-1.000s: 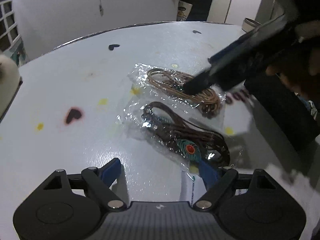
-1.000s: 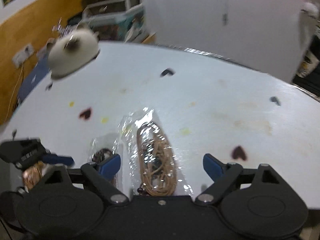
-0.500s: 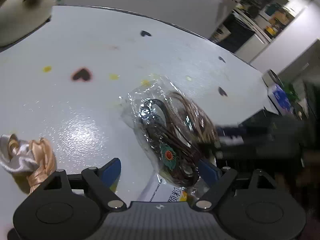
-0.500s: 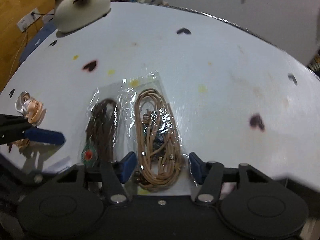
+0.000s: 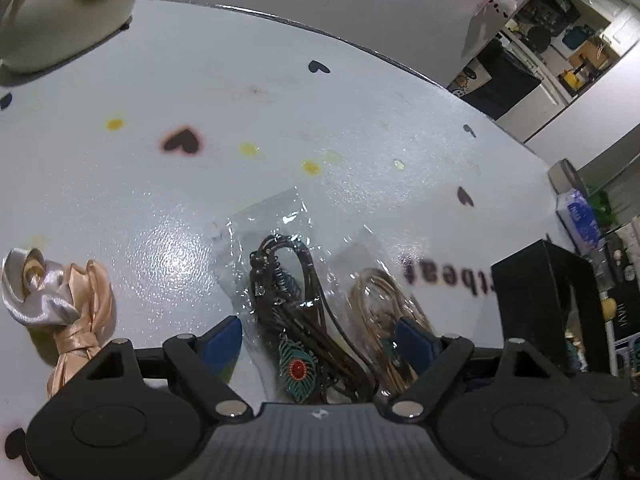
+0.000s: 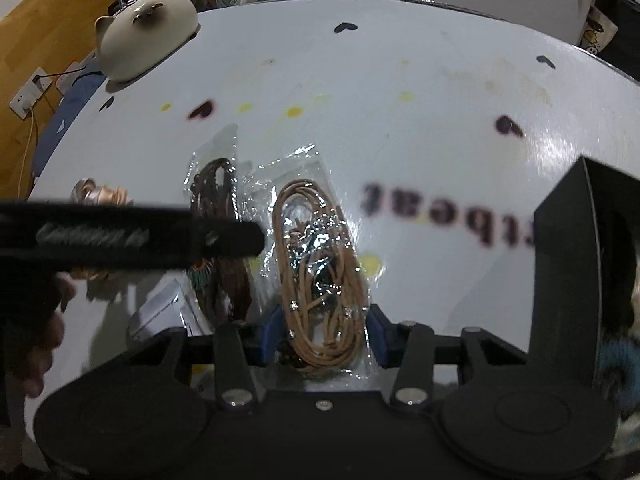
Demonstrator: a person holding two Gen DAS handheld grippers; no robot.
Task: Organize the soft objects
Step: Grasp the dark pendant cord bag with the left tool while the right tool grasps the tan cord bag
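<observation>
Two clear packets of coiled cord lie side by side on the white table. The dark brown cord packet, with a teal feather pendant, sits between the wide-apart pads of my open left gripper. The tan cord packet lies between the blue pads of my right gripper. Its jaws are closing and stand close beside the coil without clearly pressing it. A finger of the left gripper crosses the dark packet in the right wrist view. A satin ribbon bow lies to the left.
A cream cat-shaped ceramic piece stands at the table's far left edge. A black open box stands on the right, beside printed lettering on the table. A person's hand holds the left gripper. A white card lies near the dark packet.
The right gripper came down closer over the tan packet and its jaws narrowed around it. The left gripper rolled, bringing the bow into its view and centring the dark packet.
</observation>
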